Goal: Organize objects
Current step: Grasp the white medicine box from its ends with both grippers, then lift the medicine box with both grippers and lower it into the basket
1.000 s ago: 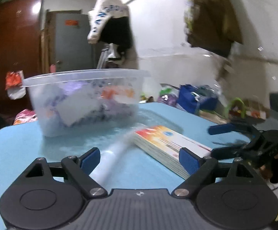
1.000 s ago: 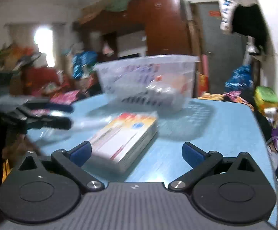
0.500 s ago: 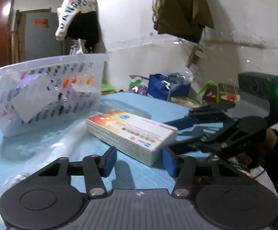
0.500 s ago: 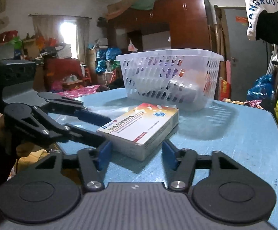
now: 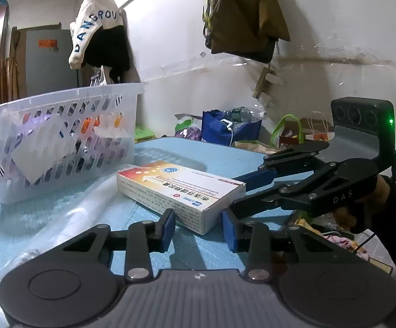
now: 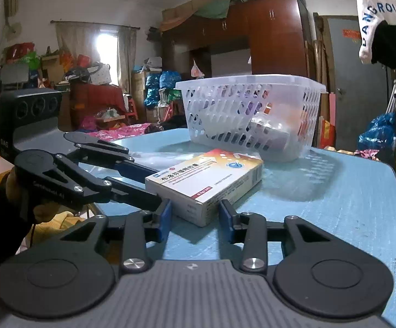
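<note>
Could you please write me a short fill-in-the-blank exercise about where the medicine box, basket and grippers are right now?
1. The medicine box lies flat on the ____ table.
2. Behind it stands a white plastic ____.
3. The left gripper and right gripper each straddle a ____ of the box, jaws open.

Missing words: blue; basket; corner

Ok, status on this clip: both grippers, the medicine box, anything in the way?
Left gripper open, straddling near corner of medicine box. Right gripper open at the opposite corner. Box flat on blue table, not gripped. White basket behind it; path unobstructed.
</note>
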A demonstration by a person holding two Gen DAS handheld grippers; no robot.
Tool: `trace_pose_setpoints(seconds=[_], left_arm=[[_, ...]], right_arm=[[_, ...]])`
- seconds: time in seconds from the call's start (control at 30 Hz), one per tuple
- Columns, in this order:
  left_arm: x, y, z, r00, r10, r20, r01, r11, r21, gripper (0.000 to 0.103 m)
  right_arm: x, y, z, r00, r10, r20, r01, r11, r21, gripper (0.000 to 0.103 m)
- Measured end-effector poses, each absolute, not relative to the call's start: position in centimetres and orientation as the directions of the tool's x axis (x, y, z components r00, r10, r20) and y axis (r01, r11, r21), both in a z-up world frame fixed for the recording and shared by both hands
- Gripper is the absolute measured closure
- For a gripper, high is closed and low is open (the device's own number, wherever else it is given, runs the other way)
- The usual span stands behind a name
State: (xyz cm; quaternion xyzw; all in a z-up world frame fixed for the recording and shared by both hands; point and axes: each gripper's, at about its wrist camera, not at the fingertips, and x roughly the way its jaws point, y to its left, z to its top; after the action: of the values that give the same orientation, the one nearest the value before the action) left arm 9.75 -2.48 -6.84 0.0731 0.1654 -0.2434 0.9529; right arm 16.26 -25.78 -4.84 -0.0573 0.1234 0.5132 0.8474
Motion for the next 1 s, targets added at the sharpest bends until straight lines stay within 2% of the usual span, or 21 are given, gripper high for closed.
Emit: trace_pose_setpoints(seconds=[0.6, 1.0], left_arm=[[7.6, -1.6, -5.5, 0.851, -0.453, -0.266, 0.489, 0.868, 0.087, 0.065], [6.7, -0.8, 0.2, 0.897, -0.414, -0.155, 0.437, 0.882, 0.177, 0.065]], right_arm=[[15.2, -24.8, -3.2, 0.478, 0.851, -0.219, -0.873, 0.487, -0.016, 0.064], [15.8, -22.6, 3.2, 0.503, 0.852, -0.146, -0.863, 0.485, -0.144, 0.064]])
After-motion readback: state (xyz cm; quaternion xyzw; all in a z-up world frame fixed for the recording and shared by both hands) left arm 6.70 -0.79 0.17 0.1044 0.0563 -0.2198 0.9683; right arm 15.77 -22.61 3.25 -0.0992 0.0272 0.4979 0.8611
